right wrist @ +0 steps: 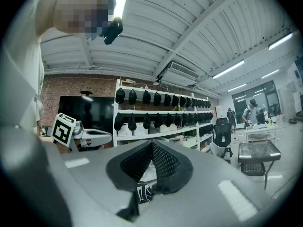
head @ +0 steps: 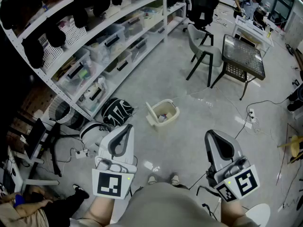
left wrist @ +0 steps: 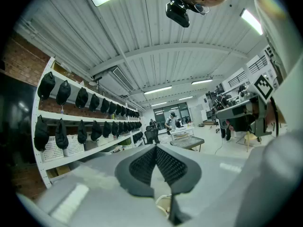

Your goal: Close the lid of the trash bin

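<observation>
Head view: the trash bin [head: 165, 112] sits open on the floor at twelve o'clock, lid [head: 151, 113] upright, as left gripper [head: 124, 128] and right gripper [head: 213, 136], jaws pressed together and empty, hang well short; approach, then tipping the lid, likely follows.

White shelving [head: 164, 18], grey chair [head: 207, 51], dark mesh table [head: 244, 56].

One trash bin [head: 162, 113], two tongs [head: 127, 128] [head: 211, 135], two chairs [head: 204, 51] [head: 202, 9], one table [head: 244, 56], perhaps one bag [head: 117, 111].
</observation>
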The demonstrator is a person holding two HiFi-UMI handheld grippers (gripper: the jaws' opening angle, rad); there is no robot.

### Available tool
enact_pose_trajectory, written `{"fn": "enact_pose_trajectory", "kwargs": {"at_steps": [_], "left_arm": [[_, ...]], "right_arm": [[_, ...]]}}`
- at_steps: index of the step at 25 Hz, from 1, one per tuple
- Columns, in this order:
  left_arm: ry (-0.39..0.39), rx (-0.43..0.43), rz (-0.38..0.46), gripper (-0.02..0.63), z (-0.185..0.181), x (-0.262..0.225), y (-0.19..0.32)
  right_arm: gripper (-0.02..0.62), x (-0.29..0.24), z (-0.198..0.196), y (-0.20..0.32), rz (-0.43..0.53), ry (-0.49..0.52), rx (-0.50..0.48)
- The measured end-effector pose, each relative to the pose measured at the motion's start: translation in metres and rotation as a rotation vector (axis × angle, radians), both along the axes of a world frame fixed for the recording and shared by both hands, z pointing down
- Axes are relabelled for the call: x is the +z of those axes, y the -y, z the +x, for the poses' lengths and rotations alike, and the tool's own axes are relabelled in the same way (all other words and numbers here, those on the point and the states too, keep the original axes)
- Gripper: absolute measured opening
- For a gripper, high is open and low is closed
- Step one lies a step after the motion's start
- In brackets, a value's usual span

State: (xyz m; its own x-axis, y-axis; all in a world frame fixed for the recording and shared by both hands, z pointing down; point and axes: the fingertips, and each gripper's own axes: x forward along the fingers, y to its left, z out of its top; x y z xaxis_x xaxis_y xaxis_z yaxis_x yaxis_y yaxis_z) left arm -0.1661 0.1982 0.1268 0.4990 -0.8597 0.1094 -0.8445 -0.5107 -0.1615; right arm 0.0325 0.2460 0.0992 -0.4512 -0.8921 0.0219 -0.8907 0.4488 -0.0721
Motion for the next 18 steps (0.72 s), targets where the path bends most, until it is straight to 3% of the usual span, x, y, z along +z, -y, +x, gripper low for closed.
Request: {"fn": "enact_pose_trajectory", "kwargs": {"at_steps": [8,18], "left_arm": [[-0.006,-0.031,-0.014,0.003,0.016,0.005,-0.019],[0.028,-0.104,-0.029,0.003,0.039,0.016,-0.04]], "right_arm": [[0.003,0.007,0.03,-0.015,-0.021,0.038,0.006],[0.003,0.022,0.056,-0.027,-0.036,0.056,-0.066]]}}
